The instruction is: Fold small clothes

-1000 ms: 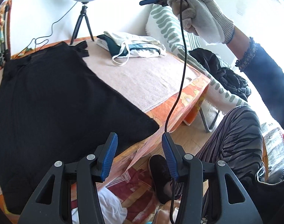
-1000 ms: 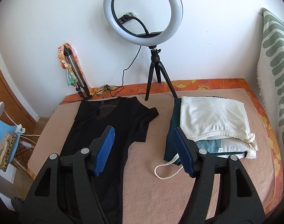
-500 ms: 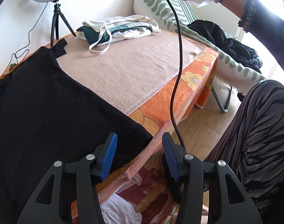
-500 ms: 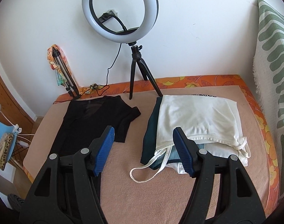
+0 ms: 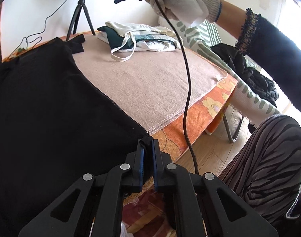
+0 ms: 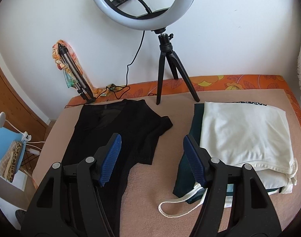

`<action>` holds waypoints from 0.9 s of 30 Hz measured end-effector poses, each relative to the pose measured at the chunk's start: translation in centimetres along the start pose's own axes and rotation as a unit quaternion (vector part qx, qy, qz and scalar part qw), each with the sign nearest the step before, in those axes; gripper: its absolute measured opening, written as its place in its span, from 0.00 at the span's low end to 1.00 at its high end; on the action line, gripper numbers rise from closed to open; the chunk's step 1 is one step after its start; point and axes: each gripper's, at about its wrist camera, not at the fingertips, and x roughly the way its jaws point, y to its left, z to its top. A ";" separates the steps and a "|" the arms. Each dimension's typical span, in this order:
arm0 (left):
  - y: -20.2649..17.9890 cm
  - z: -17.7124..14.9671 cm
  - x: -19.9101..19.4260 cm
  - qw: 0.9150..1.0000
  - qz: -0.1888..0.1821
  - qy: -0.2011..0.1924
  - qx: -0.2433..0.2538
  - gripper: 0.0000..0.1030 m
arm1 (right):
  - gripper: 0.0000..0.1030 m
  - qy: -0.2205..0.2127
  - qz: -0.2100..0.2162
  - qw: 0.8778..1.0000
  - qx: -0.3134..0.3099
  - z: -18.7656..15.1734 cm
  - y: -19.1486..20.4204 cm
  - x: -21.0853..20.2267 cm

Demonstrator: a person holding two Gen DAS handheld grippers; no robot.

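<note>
The black garment (image 6: 118, 138) lies flat on the worktop (image 6: 150, 207), long axis toward the wall, neckline at the far end. The left hand-held gripper (image 5: 147, 144), having just closed, pinches its near hem corner. The right hand-held gripper (image 6: 152, 158) hovers spread, empty.

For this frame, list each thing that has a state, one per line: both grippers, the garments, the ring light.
left gripper: just closed, fingers pinching the black top's hem corner
right gripper: open, holding nothing, above the table
black top: spread flat, unfolded
stack of clothes: folded, piled, one strap trailing loose
ring light: upright on its tripod
</note>
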 end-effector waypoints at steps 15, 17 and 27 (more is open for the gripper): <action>2.1 0.7 -3.3 0.989 -0.044 -0.081 -0.114 0.03 | 0.63 0.104 -0.063 0.990 0.069 2.4 -0.4 17.2; 2.5 0.7 -3.3 0.988 -0.045 -0.085 -0.121 0.02 | 0.58 0.111 -0.076 0.989 0.067 2.3 -0.4 18.6; 4.5 -0.5 -3.8 0.979 -0.056 -0.108 -0.164 0.02 | 0.07 0.112 -0.105 0.987 0.038 2.1 0.5 21.5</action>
